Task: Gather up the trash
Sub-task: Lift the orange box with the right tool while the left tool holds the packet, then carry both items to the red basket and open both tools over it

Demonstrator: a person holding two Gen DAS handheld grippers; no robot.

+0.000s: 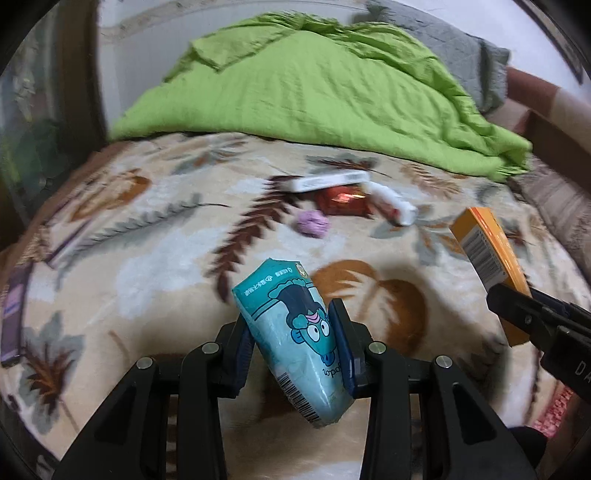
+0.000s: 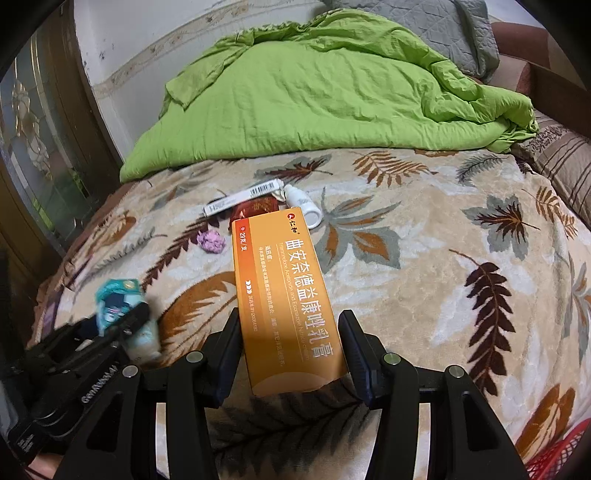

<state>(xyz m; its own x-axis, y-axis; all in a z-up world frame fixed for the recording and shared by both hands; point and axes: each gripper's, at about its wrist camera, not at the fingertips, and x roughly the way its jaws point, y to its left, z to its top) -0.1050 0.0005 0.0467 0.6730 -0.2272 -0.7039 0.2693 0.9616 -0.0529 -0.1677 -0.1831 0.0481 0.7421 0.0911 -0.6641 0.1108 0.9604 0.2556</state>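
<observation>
With the left tongs clamped on a teal cartoon-printed tissue pack and the right tongs gripping a long orange cardboard medicine box, a white slim box, red foil wrapper, white plastic bottle and crumpled purple paper wad remain uncollected beyond that orange box.

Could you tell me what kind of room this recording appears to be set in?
Most likely a bedroom: a bed with a leaf-patterned blanket, a crumpled green quilt and a grey pillow by the wall.
</observation>
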